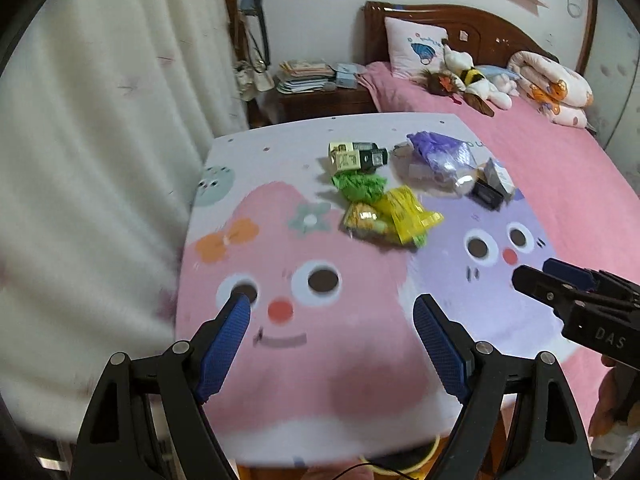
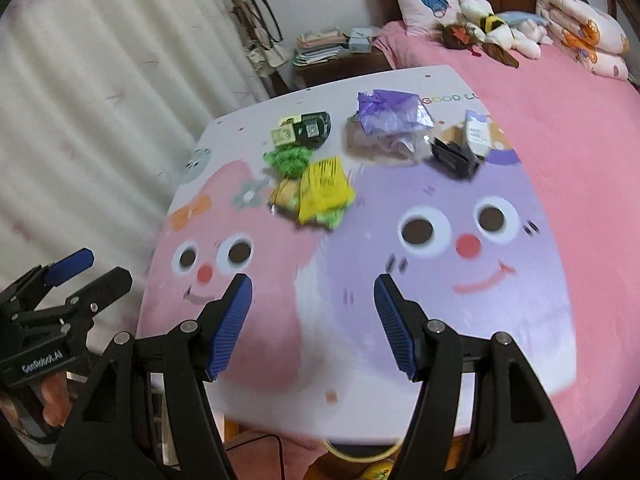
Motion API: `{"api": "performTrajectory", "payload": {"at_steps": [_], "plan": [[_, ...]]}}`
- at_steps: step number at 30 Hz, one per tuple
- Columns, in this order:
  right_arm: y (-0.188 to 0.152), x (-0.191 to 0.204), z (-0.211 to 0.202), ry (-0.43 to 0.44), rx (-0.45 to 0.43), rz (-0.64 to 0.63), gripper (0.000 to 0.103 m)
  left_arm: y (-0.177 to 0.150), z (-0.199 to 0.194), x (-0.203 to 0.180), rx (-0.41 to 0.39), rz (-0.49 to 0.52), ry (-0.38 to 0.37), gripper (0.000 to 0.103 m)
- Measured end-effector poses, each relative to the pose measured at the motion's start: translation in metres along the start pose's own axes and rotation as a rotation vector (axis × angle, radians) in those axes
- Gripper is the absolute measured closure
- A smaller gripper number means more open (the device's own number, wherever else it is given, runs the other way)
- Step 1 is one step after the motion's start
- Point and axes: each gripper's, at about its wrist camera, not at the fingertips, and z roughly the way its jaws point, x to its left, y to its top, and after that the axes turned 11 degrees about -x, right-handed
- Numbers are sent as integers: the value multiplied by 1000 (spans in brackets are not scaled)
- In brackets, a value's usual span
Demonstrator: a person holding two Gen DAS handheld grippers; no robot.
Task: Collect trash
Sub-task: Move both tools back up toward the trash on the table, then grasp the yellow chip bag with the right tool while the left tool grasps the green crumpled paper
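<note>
Two grippers hovered low over the near edge of the table, both with jaws spread wide and nothing between them. The left gripper hung above the pink cartoon face printed on the tabletop, and the right gripper sat just beside it over the seam between the pink and purple faces. Neither touched any trash.

Further out, toward the middle of the table, lay the nearest rubbish: a yellow wrapper partly overlapping a crumpled snack packet, with a green crumpled wad touching its far side. Beyond that sat a small dark-and-yellow box. To the right, a purple plastic bag rested on some clear film, with a black box and a small carton just beside it near the far right edge. Behind the table were a pink bed and white curtains.

No bin showed in either view, so where the trash belonged could not be told. The step in hand seemed to be the first reach. Done well, it would probably start with the yellow wrapper, closest to both grippers: come in low and pinch a raised crease rather than the flat face, since thin film is likely to slip. The purple bag might serve as the collector.
</note>
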Motion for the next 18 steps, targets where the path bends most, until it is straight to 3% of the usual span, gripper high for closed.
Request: {"api": "performTrajectory", "payload": {"at_steps": [5,11,18], "plan": [[42,8,94,-64,56,0,42,45,87,18,55,28,-67,17],[51,2,193,-131,149,11,42,75,180,25,127,74,-132,17],[47,-7,250,-149,204,28,45,91,251,20,208,46,-210,17]]}}
